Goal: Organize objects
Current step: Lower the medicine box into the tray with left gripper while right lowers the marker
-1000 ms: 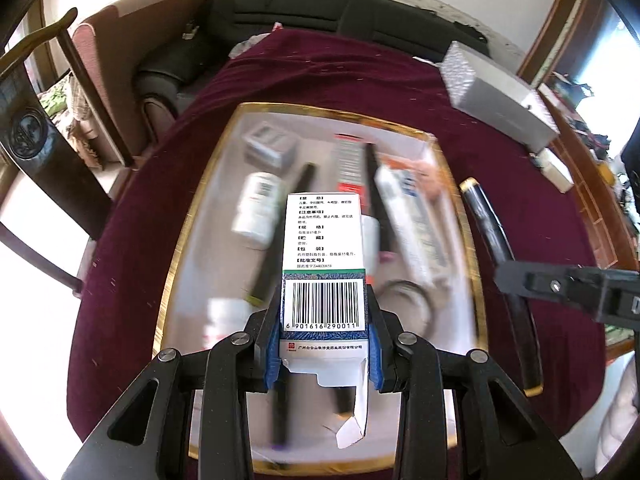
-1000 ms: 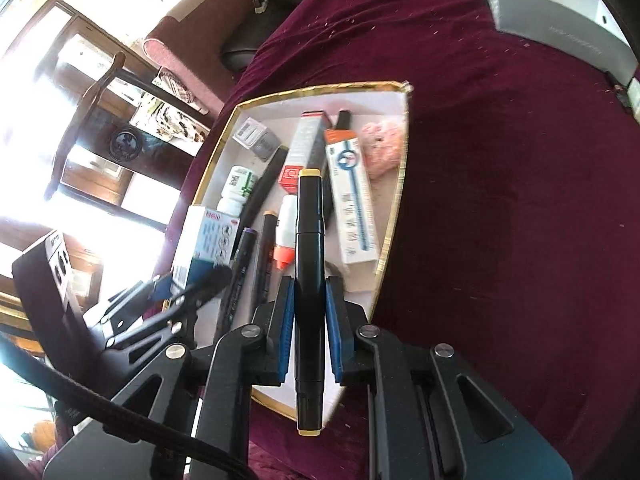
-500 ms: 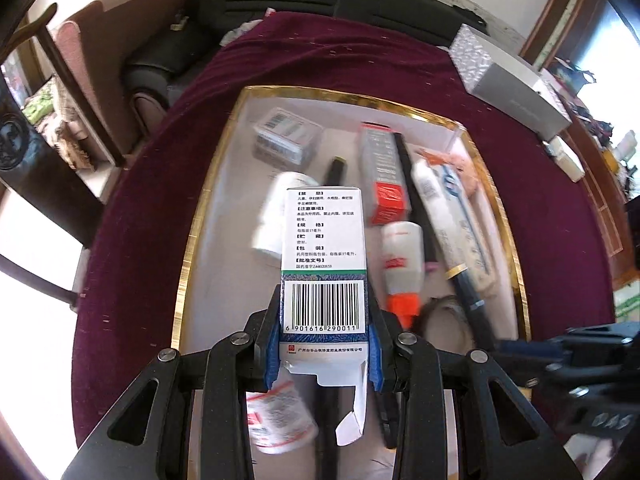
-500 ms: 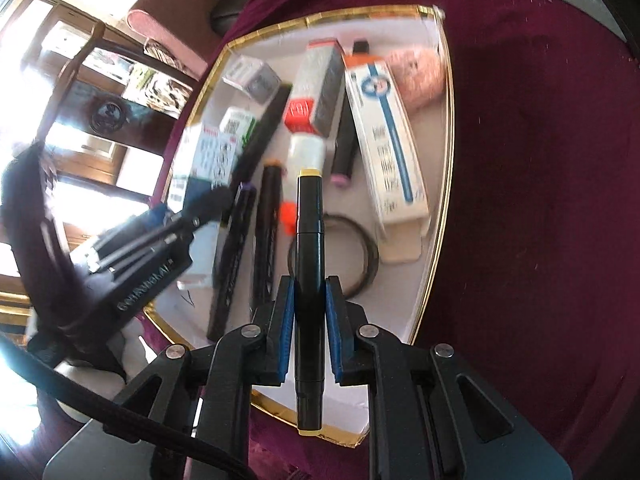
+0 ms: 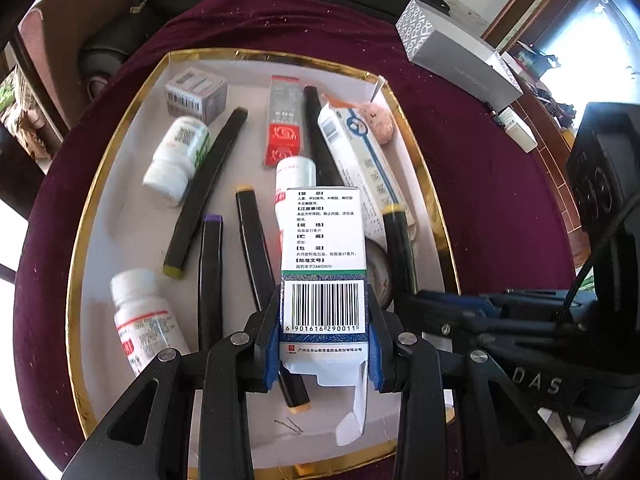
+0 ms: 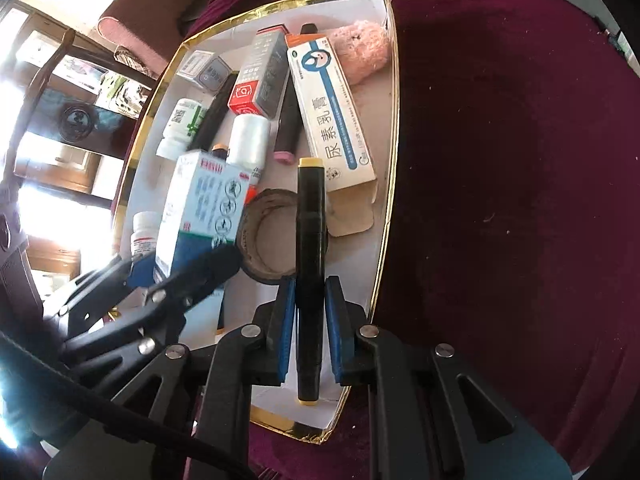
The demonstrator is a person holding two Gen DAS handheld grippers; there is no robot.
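The black marker (image 6: 309,264) sits between the right gripper (image 6: 308,320) pads, squeezed tight, its long side pointing to 12 o'clock over the gold-edged tray (image 6: 394,128). A tape ring (image 6: 272,236) lies just under it at 11 o'clock. The left gripper (image 5: 324,344) holds the medicine box (image 5: 323,268) tight, also pointing to 12 o'clock over the tray

Gold-rimmed white tray (image 5: 120,152) on maroon cloth (image 5: 480,168) — black markers, one yellow-capped (image 6: 309,240), one purple-capped (image 5: 211,272).
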